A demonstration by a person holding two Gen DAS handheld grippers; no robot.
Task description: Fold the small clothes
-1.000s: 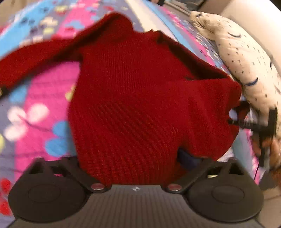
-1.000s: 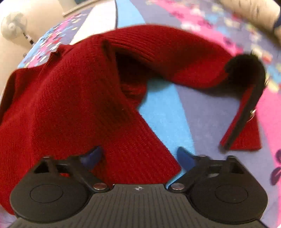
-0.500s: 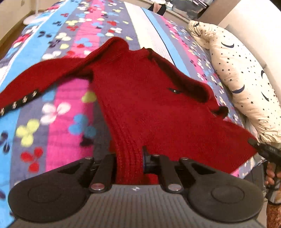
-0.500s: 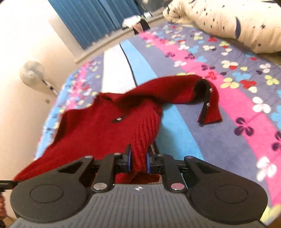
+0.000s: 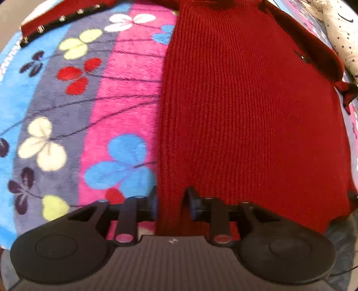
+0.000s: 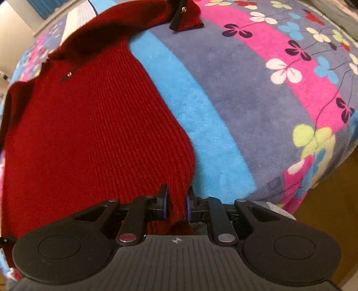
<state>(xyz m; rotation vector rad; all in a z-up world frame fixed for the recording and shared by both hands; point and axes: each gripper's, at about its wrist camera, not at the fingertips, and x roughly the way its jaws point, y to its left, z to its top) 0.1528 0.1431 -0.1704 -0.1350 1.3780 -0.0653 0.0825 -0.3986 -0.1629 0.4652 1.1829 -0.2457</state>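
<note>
A dark red ribbed knit sweater [image 5: 250,112] lies spread out on a plush bedspread striped in blue, grey-purple and pink with clover-like flowers [image 5: 67,125], its body flat and its hem end nearest both tools. The left gripper [image 5: 171,201] points steeply down at the hem's left corner; its jaws are opening, the blue pads standing a little clear on either side of a strip of the knit that is between them, so the cloth looks let go rather than pinched. The right gripper [image 6: 176,202] is at the hem's opposite corner, its jaws drawn close together and clamped on a narrow fold of the red knit that bunches up between the blue pads. One sleeve stretches away across the bedspread, ending in a black cuff band set with small metal studs [image 5: 58,20]; the other sleeve's studded cuff [image 6: 183,15] lies folded over near the sweater's shoulder. A cream pillow with small dark stars [image 5: 342,33] sits along the far edge beside the sweater.
</note>
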